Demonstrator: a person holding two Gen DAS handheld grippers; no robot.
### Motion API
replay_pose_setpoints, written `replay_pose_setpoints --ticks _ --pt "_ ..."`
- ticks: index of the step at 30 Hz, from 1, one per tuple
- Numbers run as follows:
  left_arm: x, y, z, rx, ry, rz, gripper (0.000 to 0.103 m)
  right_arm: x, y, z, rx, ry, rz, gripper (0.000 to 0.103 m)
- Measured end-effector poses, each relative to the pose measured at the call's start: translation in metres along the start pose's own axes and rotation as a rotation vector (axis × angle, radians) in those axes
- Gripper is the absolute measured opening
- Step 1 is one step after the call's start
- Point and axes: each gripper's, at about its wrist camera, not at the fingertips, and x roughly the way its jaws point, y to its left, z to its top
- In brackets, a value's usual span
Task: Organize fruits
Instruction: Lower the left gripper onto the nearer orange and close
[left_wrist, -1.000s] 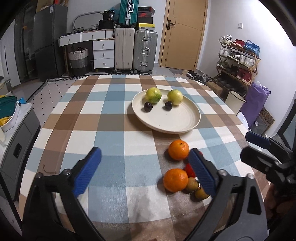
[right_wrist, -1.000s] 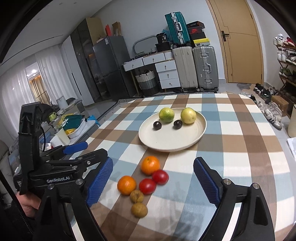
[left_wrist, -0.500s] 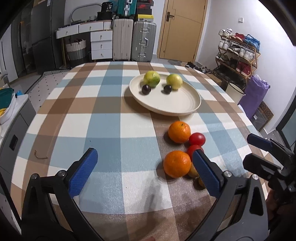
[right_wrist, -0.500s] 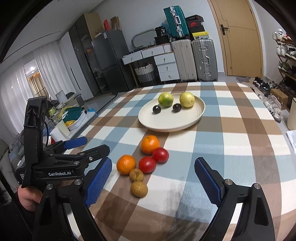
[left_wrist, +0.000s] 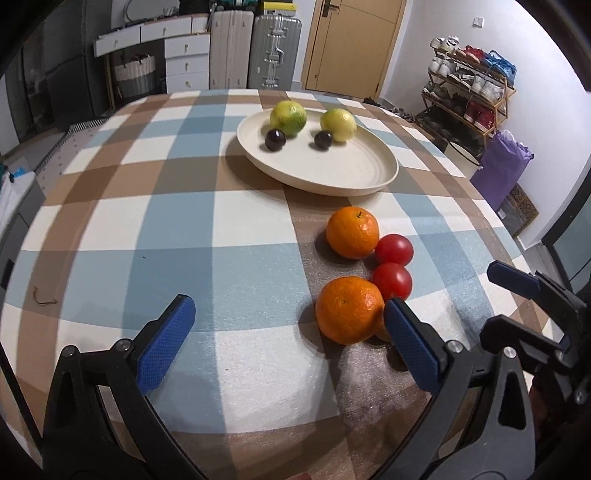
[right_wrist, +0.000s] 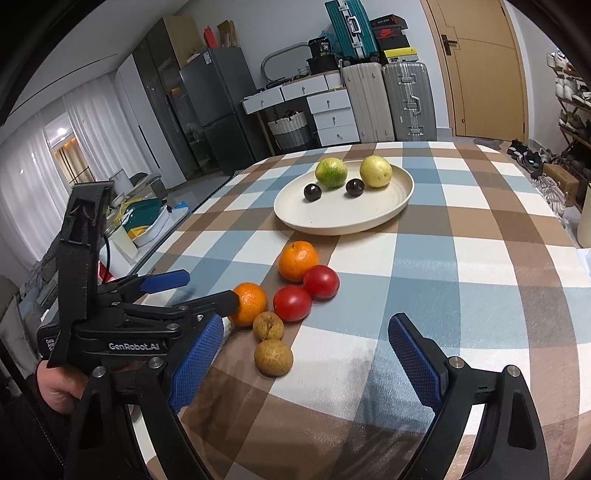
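Nearest, the left gripper (left_wrist: 284, 341) hangs over the checked cloth (left_wrist: 177, 206) with its blue pads spread wide and nothing between them; its right pad (left_wrist: 412, 347) stands just beside the near orange (left_wrist: 349, 309), though whether they touch cannot be told. The right gripper (right_wrist: 308, 356) is likewise released, jaws wide apart and empty, tilted down over the cloth's near edge. In the right wrist view a hand (right_wrist: 55, 384) holds the left gripper's black handle at the left border.

Just beyond the right gripper's pads lie two small brown fruits (right_wrist: 273, 356), one behind the other and close together. Behind them sit two red tomatoes (right_wrist: 292, 302), touching each other, with the near orange to their left and the far orange (right_wrist: 298, 260) beyond them, against the farther tomato. All six lie loose on the cloth in one tight cluster.

Farther on, apart from the cluster, a cream plate (right_wrist: 369, 218) rests on the cloth. On its far half are a green citrus (right_wrist: 331, 172) and a yellow fruit (right_wrist: 375, 171), side by side, each with a dark plum (right_wrist: 312, 192) just in front of it.

Past the table stand two suitcases (right_wrist: 388, 99), white drawers (right_wrist: 330, 110) and a wooden door (right_wrist: 484, 66).
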Motion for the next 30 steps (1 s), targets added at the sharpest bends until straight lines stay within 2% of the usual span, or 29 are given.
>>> replay_pose_setpoints --ticks 4,6,8,9,11,14,17,19,30 --pt "0.01 0.002 0.002 -0.021 0.024 -0.039 0.101 0.002 -0.002 -0.001 0.003 0.004 -0.003 0.093" --pt "0.015 0.005 0.003 -0.05 0.038 -0.09 0.096 0.003 -0.004 -0.002 0.008 0.009 -0.003 0.093" --pt "0.017 0.006 0.004 -0.054 0.039 -0.101 0.088 0.005 -0.006 -0.003 0.012 0.017 -0.004 0.093" --pt "0.018 0.006 0.005 -0.052 0.037 -0.122 0.08 0.006 -0.006 -0.003 0.013 0.02 -0.005 0.093" --pt "0.018 0.005 0.006 -0.048 0.042 -0.155 0.071 0.008 -0.007 -0.005 0.018 0.026 -0.005 0.093" --pt "0.019 -0.001 0.006 -0.031 0.053 -0.245 0.037 0.01 -0.008 -0.005 0.02 0.029 -0.004 0.093" --pt "0.016 -0.008 0.005 0.013 0.037 -0.244 0.036 0.01 -0.008 -0.005 0.022 0.031 -0.004 0.093" --pt "0.016 -0.007 0.004 0.005 0.041 -0.256 0.036 0.01 -0.009 -0.005 0.022 0.032 -0.007 0.093" --pt "-0.003 0.009 -0.002 -0.018 0.003 -0.214 0.036 0.009 -0.009 0.004 0.031 0.027 -0.023 0.093"
